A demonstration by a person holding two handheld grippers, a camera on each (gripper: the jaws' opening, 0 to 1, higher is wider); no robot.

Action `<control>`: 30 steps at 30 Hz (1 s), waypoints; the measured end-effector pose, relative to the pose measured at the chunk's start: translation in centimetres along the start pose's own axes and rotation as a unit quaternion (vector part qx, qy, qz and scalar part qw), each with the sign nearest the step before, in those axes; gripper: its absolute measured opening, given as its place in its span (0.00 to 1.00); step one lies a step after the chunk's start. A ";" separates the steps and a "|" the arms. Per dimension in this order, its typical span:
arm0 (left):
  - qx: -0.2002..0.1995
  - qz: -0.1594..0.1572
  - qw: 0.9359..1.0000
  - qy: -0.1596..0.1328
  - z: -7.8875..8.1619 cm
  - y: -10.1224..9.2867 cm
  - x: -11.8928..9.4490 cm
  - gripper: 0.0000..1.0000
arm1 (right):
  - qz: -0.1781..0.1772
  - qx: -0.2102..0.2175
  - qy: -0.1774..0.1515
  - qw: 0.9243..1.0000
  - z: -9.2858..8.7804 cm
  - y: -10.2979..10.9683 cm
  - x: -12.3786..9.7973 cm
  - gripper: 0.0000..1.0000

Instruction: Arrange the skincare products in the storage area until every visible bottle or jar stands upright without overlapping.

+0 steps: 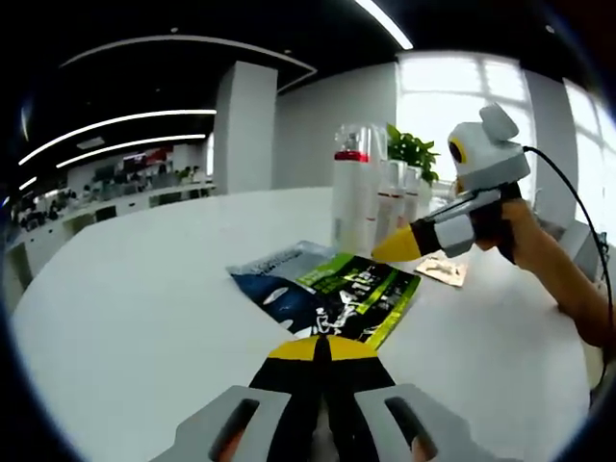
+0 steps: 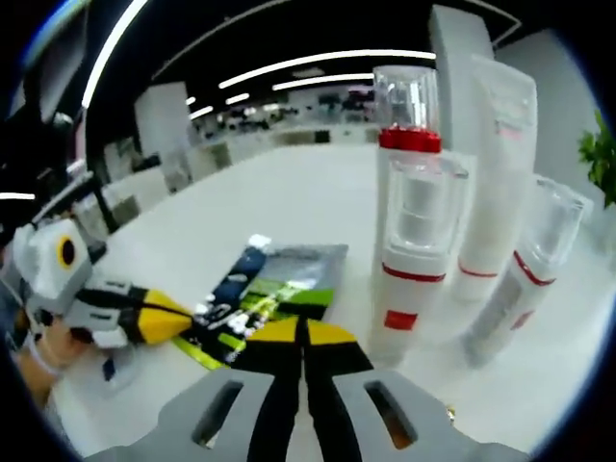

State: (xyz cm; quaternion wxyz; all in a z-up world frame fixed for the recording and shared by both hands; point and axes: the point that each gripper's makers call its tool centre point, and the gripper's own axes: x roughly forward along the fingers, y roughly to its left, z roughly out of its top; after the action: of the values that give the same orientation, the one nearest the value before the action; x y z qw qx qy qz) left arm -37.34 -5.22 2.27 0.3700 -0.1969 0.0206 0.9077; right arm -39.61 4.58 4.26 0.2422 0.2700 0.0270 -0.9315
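Several white skincare bottles stand upright in a cluster on the white table (image 1: pixel 144 318). In the right gripper view a tall bottle with a red collar and clear cap (image 2: pixel 408 135) stands behind a shorter red-banded pump bottle (image 2: pixel 414 260). A white tube (image 2: pixel 500 183) and a clear-capped bottle (image 2: pixel 525 279) are to their right. In the left gripper view the same cluster (image 1: pixel 358 197) stands beyond flat sachets (image 1: pixel 346 294). My left gripper (image 1: pixel 322 339) is shut and empty, short of the sachets. My right gripper (image 2: pixel 303 325), also shut and empty, points at the pump bottle's base.
Dark blue and green sachets (image 2: pixel 274 289) lie flat between the two grippers. A small tan packet (image 1: pixel 445 269) lies right of the bottles. A green plant (image 1: pixel 412 149) stands behind the cluster. A person's hand (image 1: pixel 539 255) holds the right gripper (image 1: pixel 380 255). The left gripper (image 2: pixel 183 322) comes in from the left.
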 end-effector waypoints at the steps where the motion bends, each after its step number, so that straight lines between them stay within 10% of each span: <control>1: 0.000 0.000 1.000 0.000 0.0 0.0 0.0 0.01 | 0.001 0.000 0.003 1.000 -0.1 0.0 0.0 0.00; 30: 0.005 0.018 1.000 -0.008 0.1 0.4 0.0 0.03 | 0.002 0.042 0.053 0.998 -2.0 0.1 0.2 0.00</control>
State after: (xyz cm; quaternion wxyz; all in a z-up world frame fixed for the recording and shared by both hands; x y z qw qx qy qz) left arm -37.63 -5.49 2.29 0.3551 -0.1870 0.0253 0.9156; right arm -38.77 4.80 2.50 0.2311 0.3287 -0.0004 -0.9157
